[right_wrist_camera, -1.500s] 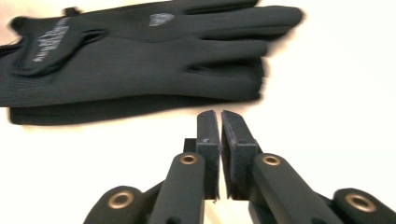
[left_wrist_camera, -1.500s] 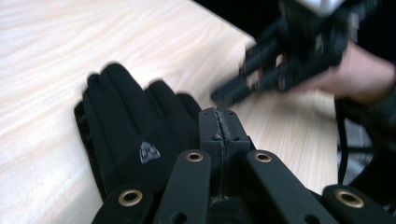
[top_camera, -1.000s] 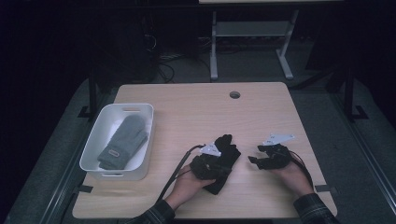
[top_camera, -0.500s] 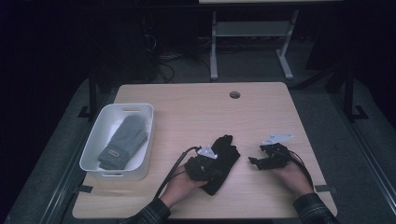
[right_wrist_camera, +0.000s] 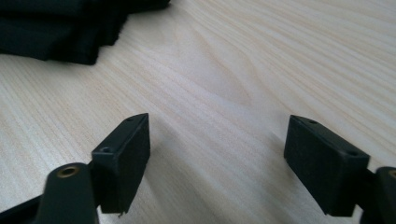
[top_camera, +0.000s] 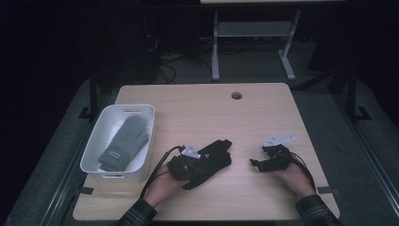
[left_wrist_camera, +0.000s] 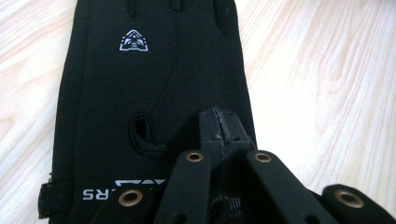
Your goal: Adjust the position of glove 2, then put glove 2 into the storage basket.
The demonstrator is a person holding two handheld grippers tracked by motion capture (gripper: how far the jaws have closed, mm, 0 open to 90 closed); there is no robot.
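Dark floor and cables surround the pale wooden table (top_camera: 263,113), which takes up the middle of the high view. At its left stands a white bin (top_camera: 96,150) with a grey mitten (top_camera: 124,143) lying inside. Lower centre lies the black glove (top_camera: 211,157), flat on the wood, and the left gripper (top_camera: 188,162) is clamped together on its cuff end. To bin it cleanly, I judge the glove should be lifted clear of the near rim before it is carried left, so its dangling fingers do not snag. Lower right, the right gripper (right_wrist_camera: 217,158) rests on bare wood, jaws apart and just widened, nothing between them.
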